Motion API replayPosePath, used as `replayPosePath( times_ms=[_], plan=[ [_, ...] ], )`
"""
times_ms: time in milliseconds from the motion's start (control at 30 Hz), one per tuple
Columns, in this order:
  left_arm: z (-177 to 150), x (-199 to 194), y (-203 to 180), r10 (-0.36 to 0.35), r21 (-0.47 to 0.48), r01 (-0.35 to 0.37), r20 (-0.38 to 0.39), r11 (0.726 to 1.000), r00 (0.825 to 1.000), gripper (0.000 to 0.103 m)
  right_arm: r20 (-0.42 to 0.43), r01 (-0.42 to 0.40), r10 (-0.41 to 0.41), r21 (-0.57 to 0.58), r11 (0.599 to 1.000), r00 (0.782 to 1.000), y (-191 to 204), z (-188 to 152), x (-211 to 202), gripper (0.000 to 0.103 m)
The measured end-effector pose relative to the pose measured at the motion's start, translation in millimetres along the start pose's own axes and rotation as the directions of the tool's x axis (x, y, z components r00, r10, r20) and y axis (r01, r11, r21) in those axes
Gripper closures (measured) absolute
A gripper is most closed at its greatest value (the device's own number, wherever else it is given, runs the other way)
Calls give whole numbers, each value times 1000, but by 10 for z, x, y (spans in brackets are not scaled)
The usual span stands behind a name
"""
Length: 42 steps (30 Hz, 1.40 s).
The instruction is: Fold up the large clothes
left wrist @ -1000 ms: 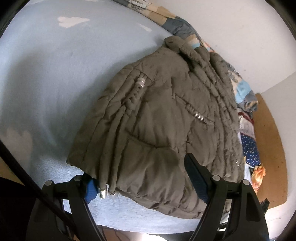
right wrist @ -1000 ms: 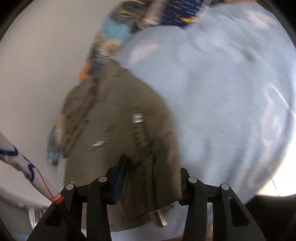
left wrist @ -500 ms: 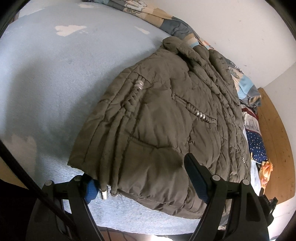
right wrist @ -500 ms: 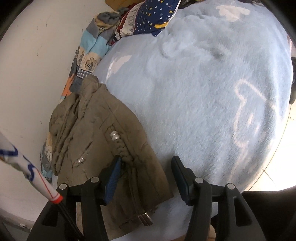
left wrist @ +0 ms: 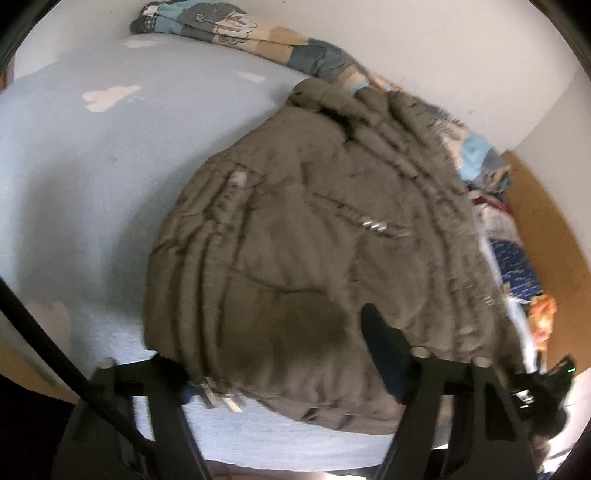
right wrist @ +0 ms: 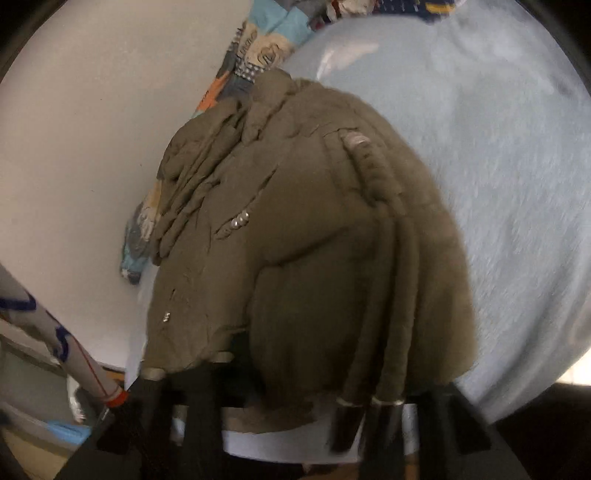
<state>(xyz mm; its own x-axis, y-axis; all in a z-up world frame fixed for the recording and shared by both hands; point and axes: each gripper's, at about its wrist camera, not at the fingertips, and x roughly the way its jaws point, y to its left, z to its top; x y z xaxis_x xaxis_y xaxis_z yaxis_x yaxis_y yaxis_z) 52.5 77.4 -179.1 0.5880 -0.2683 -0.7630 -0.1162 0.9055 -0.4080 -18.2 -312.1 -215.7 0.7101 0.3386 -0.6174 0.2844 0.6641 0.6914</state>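
An olive-brown padded jacket (left wrist: 314, 251) lies folded on a light blue blanket (left wrist: 92, 166), its hem toward me. It also fills the right wrist view (right wrist: 314, 240). Drawcords with metal tips (left wrist: 221, 398) hang off its near edge. My left gripper (left wrist: 277, 358) is open, its jaws astride the jacket's near hem. My right gripper (right wrist: 314, 391) sits low at the jacket's hem, which drapes over its jaws and hides the tips.
A patterned quilt (left wrist: 258, 33) lies along the white wall behind the jacket. More bedding (left wrist: 513, 266) and a wooden board (left wrist: 554, 229) are to the right. The blanket's front edge (left wrist: 295, 443) is just below the hem.
The right gripper has moved in close to the jacket's hem, which now covers its jaws. The left view has shifted slightly with motion blur; its jaws stay open at the hem.
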Motion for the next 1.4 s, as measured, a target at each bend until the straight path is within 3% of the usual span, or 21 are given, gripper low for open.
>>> replayPosePath(
  times_ms=[67, 200, 300, 367, 433, 500, 567, 600, 667, 767, 1000, 1200, 1400],
  plan=[
    [8, 58, 75, 12, -23, -13, -24, 1000, 1000, 45, 24, -6, 6, 12, 1000, 1000, -11, 32, -46, 80],
    [5, 121, 76, 38, -12, -39, -36, 999, 999, 45, 25, 36, -35, -11, 999, 999, 19, 1, -19, 80],
    [-13, 202, -7, 66, 24, -66, -27, 998, 997, 32, 2, 62, -62, 10, 998, 998, -20, 8, 84, 76],
    [-34, 277, -79, 76, 50, -74, -25, 996, 997, 14, -15, 68, -67, 31, 997, 998, -61, 12, 152, 66],
    [-73, 346, -202, 117, 106, -115, -14, 988, 993, 8, -21, 65, -64, 60, 996, 998, -122, 16, 184, 63],
    [-91, 347, -248, 136, 138, -135, 4, 981, 991, 9, -22, 58, -56, 71, 996, 998, -140, 27, 210, 63],
    [-64, 261, -209, 122, 127, -125, 29, 984, 992, 34, -14, 49, -48, 49, 998, 999, -112, 37, 200, 75],
    [-39, 215, -185, 108, 118, -112, 38, 987, 993, 40, -1, 50, -50, 24, 998, 999, -66, 44, 174, 77],
    [-14, 140, -200, 103, 131, -110, 59, 985, 993, 63, 32, 62, -60, -36, 997, 998, 35, 37, 81, 81],
    [-40, 6, -389, 155, 208, -180, 130, 961, 979, 71, 71, 96, -89, -112, 989, 994, 190, 34, 2, 82],
    [-93, -386, -760, 165, 331, -281, 337, 901, 927, 76, 142, 90, -63, -187, 978, 988, 368, 69, -207, 84],
    [-90, -509, -825, 152, 364, -290, 363, 885, 919, 77, 190, 74, -30, -228, 971, 981, 521, 69, -406, 85],
    [25, -739, -921, 113, 374, -270, 392, 887, 913, 78, 242, 66, 4, -281, 957, 970, 739, 61, -632, 85]
  ],
)
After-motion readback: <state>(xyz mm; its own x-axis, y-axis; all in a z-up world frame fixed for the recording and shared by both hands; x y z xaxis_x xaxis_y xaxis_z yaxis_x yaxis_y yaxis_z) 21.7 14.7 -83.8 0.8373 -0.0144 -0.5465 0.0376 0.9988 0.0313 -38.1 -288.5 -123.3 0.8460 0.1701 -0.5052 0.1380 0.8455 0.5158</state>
